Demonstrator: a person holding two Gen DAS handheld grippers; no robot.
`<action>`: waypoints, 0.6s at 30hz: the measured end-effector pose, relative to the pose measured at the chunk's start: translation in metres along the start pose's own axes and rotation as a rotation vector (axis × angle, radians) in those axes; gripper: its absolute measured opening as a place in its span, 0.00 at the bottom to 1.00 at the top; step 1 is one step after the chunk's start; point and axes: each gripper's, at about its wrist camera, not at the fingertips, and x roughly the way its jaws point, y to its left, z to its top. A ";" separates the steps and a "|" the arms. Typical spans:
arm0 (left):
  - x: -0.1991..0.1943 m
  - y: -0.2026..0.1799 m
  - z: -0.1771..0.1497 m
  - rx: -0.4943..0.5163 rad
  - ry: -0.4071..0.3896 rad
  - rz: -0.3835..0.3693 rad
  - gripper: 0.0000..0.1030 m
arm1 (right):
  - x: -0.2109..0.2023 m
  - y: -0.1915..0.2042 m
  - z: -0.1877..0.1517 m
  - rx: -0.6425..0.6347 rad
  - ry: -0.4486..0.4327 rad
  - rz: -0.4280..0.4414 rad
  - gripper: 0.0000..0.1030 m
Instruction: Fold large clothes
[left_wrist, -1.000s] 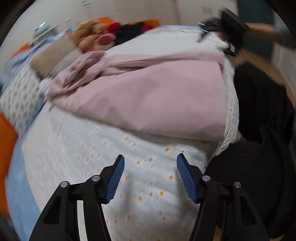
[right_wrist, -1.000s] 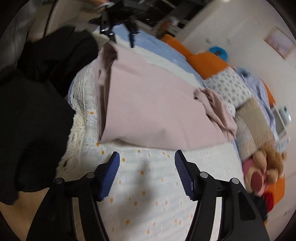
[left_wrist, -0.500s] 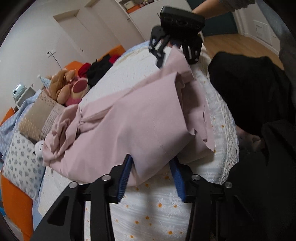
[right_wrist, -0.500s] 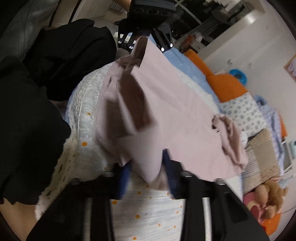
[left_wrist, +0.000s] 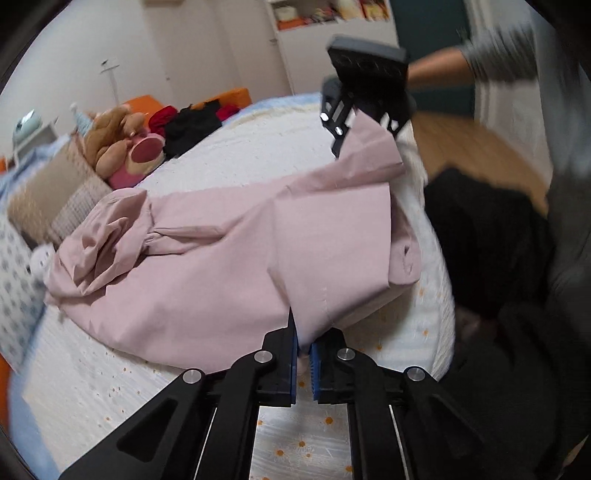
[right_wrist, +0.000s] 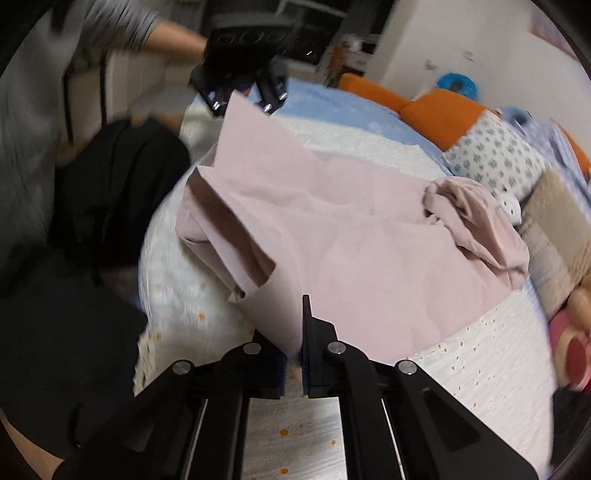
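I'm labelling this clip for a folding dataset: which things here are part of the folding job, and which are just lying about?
Part of the job:
- pink garment, spread on the bed
- left gripper, shut on its near corner
- right gripper, shut on the other near corner

Lying about:
- plush toy
- patterned pillow
- orange cushions
- dark clothes

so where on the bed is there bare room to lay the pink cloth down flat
Bare bedspread lies beyond the pink garment, between it and the dark clothes pile, plus a strip nearer than the garment, by the left gripper. It is crowded along the pillows and the stuffed toy.
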 end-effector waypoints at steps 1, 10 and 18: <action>-0.007 0.010 0.003 -0.032 -0.018 -0.018 0.10 | -0.005 -0.005 0.003 0.027 -0.011 0.014 0.05; -0.041 0.140 0.028 -0.352 -0.198 -0.130 0.10 | -0.034 -0.138 0.031 0.450 -0.180 0.152 0.04; 0.016 0.265 0.004 -0.644 -0.239 -0.132 0.10 | 0.039 -0.272 0.017 0.786 -0.046 0.206 0.04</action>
